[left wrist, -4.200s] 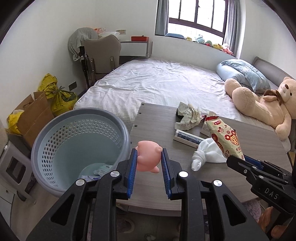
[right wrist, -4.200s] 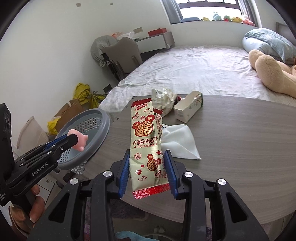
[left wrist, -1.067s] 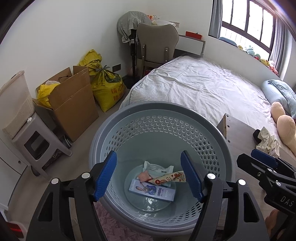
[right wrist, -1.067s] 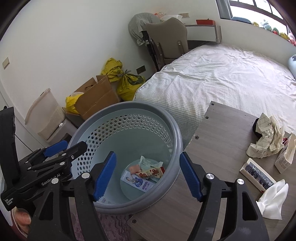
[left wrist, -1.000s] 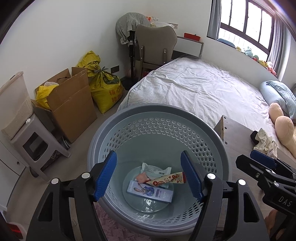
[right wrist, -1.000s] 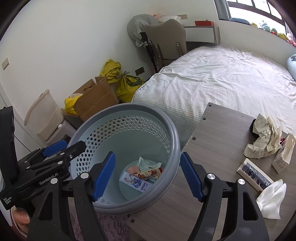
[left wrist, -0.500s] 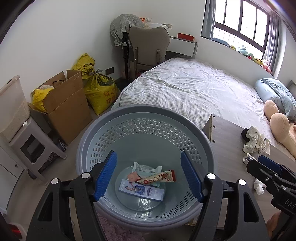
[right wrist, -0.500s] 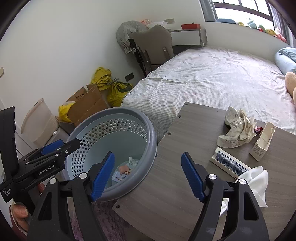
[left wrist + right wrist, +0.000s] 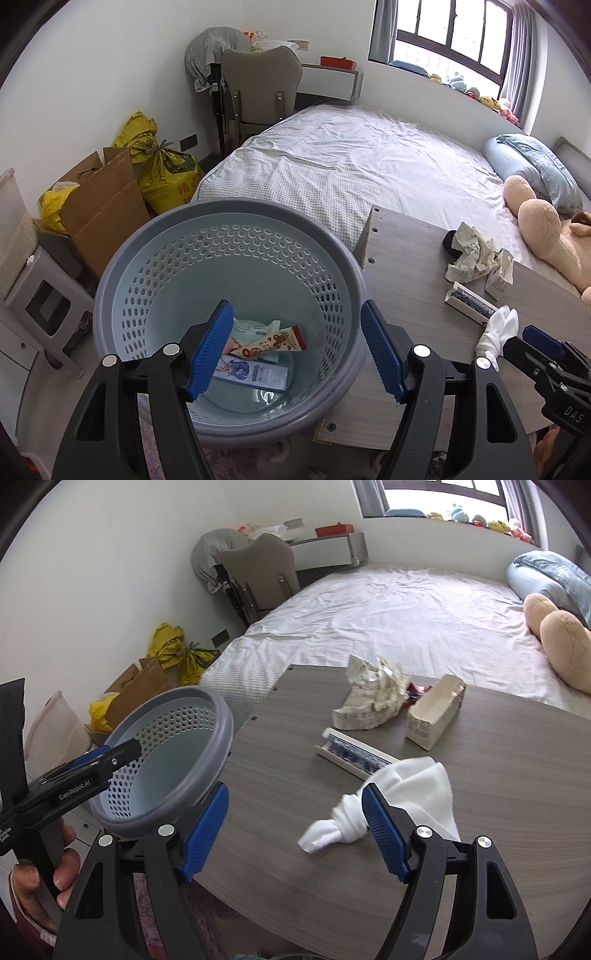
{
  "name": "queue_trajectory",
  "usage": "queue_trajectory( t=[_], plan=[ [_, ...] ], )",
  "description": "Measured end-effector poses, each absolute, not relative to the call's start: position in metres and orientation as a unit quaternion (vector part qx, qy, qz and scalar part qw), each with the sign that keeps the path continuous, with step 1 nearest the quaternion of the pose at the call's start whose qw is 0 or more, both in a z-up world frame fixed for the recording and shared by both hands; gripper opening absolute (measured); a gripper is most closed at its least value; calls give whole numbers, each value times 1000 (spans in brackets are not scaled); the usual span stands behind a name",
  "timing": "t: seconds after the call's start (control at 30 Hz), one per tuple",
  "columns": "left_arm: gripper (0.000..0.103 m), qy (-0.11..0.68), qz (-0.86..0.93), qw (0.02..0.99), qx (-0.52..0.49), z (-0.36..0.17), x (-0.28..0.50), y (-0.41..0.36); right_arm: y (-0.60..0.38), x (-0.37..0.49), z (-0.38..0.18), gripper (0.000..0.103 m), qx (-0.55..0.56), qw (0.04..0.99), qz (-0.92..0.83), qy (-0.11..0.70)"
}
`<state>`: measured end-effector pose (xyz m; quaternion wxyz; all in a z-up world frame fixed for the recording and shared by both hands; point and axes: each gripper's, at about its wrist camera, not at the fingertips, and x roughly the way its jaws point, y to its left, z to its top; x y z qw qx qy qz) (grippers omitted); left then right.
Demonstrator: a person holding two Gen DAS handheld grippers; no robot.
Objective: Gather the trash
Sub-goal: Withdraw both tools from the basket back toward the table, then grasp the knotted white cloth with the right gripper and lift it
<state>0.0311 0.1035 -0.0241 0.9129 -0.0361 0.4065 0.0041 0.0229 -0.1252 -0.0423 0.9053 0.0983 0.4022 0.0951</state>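
A grey-blue perforated basket stands on the floor at the table's left end. In it lie a red-and-cream snack wrapper, a blue box and other wrappers. My left gripper hangs open over the basket with nothing between its fingers. My right gripper is open above the grey wooden table, just short of a twisted white tissue. Beyond the tissue lie a flat blue-printed box, crumpled paper and a torn cream carton.
A bed runs behind the table, with a plush bear at its right. Cardboard boxes, yellow bags, a small stool and a chair line the left wall. A hand holds the left gripper.
Both grippers have dropped their items into the basket and opened. Over the last second the right gripper swung right from the basket to over the table; the left drifted right a little.
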Motion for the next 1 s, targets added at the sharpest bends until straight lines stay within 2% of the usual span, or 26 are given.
queue_trajectory(
  t=[0.5, 1.0],
  plan=[
    [69, 423, -42, 905, -5, -35, 24, 46, -151, 17, -66, 73, 120, 897, 60, 422],
    [69, 426, -45, 903, -5, -38, 21, 44, -133, 43, -81, 71, 74, 895, 38, 438]
  ],
)
